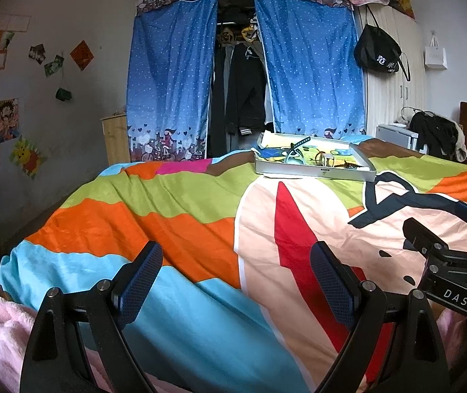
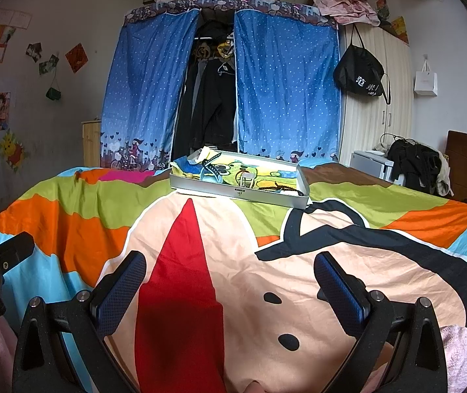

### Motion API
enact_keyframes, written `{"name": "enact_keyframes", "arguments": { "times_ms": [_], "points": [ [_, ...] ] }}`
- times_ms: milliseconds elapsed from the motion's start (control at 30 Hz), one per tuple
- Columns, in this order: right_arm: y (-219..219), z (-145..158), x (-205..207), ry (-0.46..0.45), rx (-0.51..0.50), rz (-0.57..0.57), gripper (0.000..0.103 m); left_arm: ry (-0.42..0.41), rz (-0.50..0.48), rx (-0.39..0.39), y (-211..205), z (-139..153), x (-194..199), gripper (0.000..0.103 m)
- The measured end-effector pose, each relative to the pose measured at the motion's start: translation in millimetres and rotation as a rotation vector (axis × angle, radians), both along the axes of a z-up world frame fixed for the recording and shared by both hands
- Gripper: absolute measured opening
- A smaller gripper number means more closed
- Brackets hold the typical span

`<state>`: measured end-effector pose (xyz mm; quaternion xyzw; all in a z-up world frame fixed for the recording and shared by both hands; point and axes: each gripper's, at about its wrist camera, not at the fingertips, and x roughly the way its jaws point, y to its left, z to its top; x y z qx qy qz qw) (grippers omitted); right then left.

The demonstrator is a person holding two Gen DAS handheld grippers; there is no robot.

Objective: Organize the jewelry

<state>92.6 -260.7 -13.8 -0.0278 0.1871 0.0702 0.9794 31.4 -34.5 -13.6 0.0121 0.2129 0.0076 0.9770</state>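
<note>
Jewelry (image 2: 276,188), small, light and probably tangle-prone, lay in the far tray (image 2: 238,193); both grippers (image 1: 236,281) (image 2: 230,285) hung wide-jawed, empty.

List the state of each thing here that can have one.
left gripper: open, empty
right gripper: open, empty
silver tray: lidless, jewelry inside
blue curtains: parted, clothes visible
black bag: hanging on the wardrobe
bedspread: spread flat
</note>
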Motion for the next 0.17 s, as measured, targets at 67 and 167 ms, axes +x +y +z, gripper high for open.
{"name": "enact_keyframes", "arguments": {
  "times_ms": [67,167],
  "points": [
    [-0.2,-0.5,-0.1,0.001,0.0,0.001,0.103,0.003,0.001,-0.002,0.7,-0.3,1.0,0.088],
    [-0.2,-0.4,0.0,0.001,-0.001,0.002,0.103,0.016,0.001,-0.005,0.6,-1.7,2.5,0.088]
  ]
}}
